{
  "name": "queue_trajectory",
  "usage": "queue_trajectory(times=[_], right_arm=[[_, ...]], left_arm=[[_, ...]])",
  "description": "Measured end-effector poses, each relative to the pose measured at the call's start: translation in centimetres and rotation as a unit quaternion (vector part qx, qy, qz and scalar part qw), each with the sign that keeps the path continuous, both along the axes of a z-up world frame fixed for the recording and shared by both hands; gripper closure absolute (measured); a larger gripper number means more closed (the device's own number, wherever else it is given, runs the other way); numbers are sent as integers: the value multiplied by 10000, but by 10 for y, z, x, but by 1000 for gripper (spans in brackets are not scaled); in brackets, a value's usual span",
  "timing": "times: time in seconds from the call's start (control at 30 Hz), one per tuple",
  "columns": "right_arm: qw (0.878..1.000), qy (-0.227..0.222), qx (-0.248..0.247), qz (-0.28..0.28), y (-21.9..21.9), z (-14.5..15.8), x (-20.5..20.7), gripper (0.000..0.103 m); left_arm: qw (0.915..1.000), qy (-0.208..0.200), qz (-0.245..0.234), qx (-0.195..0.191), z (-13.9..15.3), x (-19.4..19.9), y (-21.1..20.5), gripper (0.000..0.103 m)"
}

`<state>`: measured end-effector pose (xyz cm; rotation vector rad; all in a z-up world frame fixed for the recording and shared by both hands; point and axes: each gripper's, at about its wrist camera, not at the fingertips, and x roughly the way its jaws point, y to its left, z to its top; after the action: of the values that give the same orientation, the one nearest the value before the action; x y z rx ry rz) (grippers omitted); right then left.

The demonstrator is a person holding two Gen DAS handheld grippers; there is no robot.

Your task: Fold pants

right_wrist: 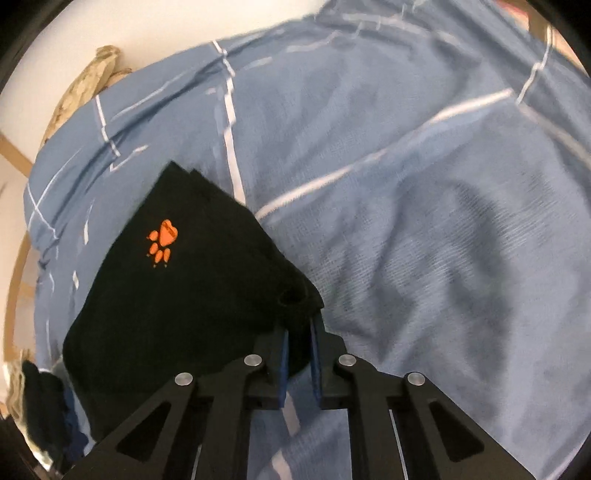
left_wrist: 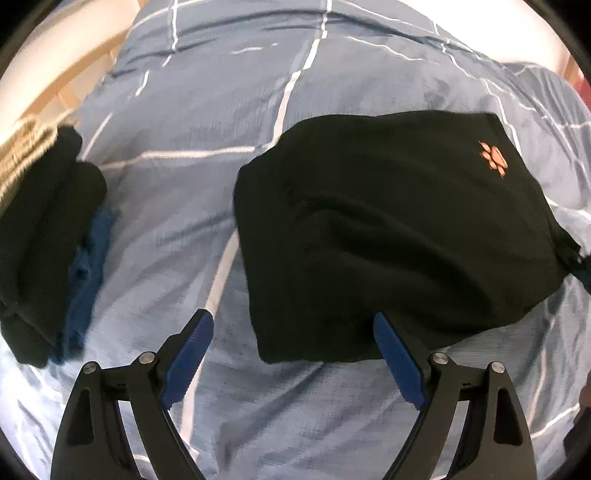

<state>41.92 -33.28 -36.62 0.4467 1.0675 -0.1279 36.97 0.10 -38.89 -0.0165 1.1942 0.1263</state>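
Gripping one folded black pants (right_wrist: 192,295) corner, right gripper (right_wrist: 299,332) clamped.
Left gripper (left_wrist: 293,328) jaws apart; one clothes pile (left_wrist: 40,236) beside.

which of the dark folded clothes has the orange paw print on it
The black pants lying alone mid-bed, gripped by the right gripper. The dark stack at the bed's left edge shows no logo.

Basically it's all one big bed with a rumpled blue duvet cover crossed by thin white lines (left_wrist: 229,192), soft daylight across it. Behind it a plain white wall (right_wrist: 122,33), light wooden frame slats (left_wrist: 70,88) at the edge, and a pale knitted blanket (left_wrist: 22,147) bunched nearby.
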Motion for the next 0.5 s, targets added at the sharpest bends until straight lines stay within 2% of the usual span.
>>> queue_trajectory(times=[0.1, 0.2, 0.33, 0.37, 0.4, 0.43, 0.47, 0.5], right_arm=[[9985, 16, -538, -76, 1, 14, -11, 93], [9974, 199, -688, 10, 3, 6, -19, 93], [9971, 176, -734, 35, 5, 3, -17, 90], [9967, 187, -789, 25, 6, 5, -15, 79], [9960, 207, -869, -5, 8, 7, -14, 58], [9954, 183, -944, -54, 8, 10, -15, 49], [9934, 110, -1132, -177, 9, 16, -19, 45], [9892, 17, -1442, -250, 13, 26, -23, 45]], left_arm=[[9999, 97, 1, -97, -4, -2, 3, 15], [9998, 161, -33, -110, -6, -7, 5, 15], [9998, 132, -94, -100, -1, -16, 8, 15], [9998, 103, -103, -111, 4, -19, 10, 15], [9999, 51, -85, -136, 10, -22, 14, 15], [9999, -8, -49, -162, 15, -24, 18, 15], [9998, -73, -1, -182, 20, -26, 23, 15], [9997, -118, 63, -187, 24, -27, 29, 15]])
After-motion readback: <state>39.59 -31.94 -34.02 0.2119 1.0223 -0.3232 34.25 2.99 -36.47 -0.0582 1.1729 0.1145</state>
